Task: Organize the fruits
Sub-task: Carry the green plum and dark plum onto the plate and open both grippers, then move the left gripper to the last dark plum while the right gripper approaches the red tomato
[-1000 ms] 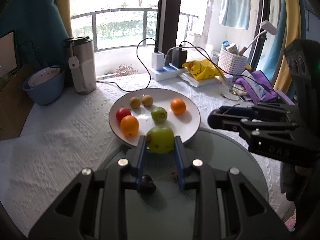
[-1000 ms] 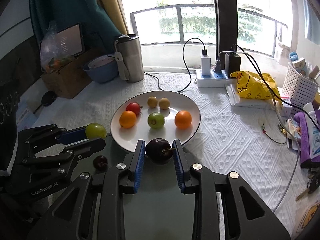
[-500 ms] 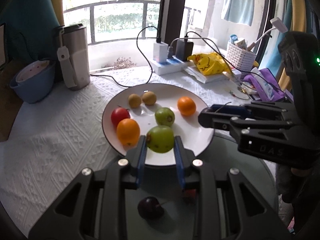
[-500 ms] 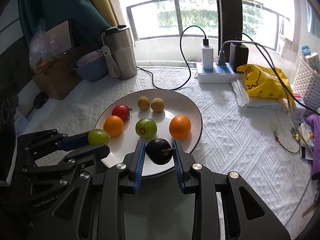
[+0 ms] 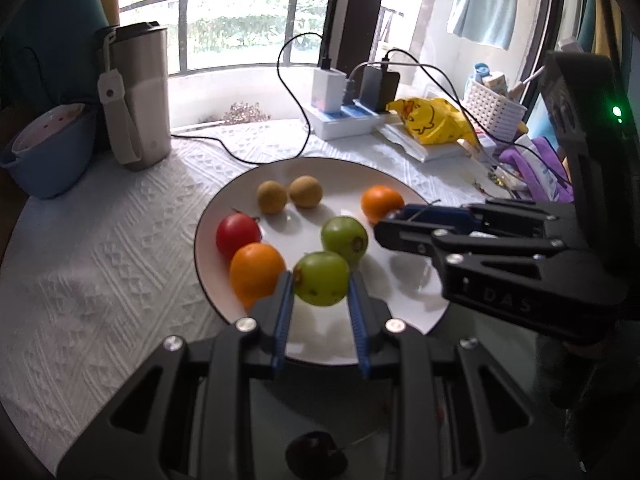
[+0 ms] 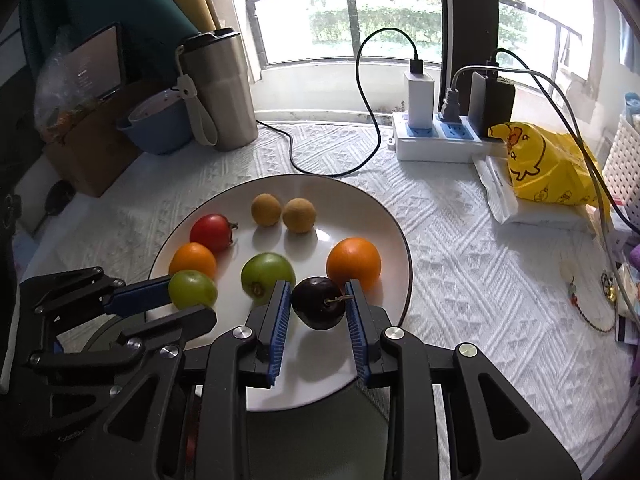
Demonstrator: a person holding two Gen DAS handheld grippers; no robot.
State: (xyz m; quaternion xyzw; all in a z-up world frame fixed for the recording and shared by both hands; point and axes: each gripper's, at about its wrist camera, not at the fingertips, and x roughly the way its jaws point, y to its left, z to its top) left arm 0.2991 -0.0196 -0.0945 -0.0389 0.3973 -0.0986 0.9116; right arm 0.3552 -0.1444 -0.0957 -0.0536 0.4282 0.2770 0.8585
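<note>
Worktop (image 6: 460, 264) draped in a white textured cloth, pushed up against a big window with a balcony railing outside. Steel tumbler (image 6: 218, 92) and blue bowl (image 6: 156, 124) at the back left, power strip (image 6: 436, 142) with chargers plugged in at the back, yellow duck-print bag (image 6: 548, 168) off to the right.

White plate (image 6: 384, 220) mid-cloth, already carrying a red tomato (image 6: 211, 232), two oranges (image 6: 354, 262), a green fruit (image 6: 267, 274) and two small brown fruits (image 6: 299, 215).

Left gripper (image 5: 321, 294) pinching a green plum (image 5: 320, 278) between its blue fingers (image 5: 282, 316), held over the near part of the plate beside the left orange. Right gripper (image 6: 318, 308) pinching a dark plum (image 6: 318, 302), stem sticking out sideways, over the plate's near edge next to the right orange.

Only in the left wrist view: another dark fruit (image 5: 316, 454) down low behind the fingers, plus a white basket (image 5: 494, 110) and a hanging towel (image 5: 484, 0) by the window. Only in the right wrist view: a cardboard box (image 6: 86, 148) and a screen (image 6: 98, 66) at far left.
</note>
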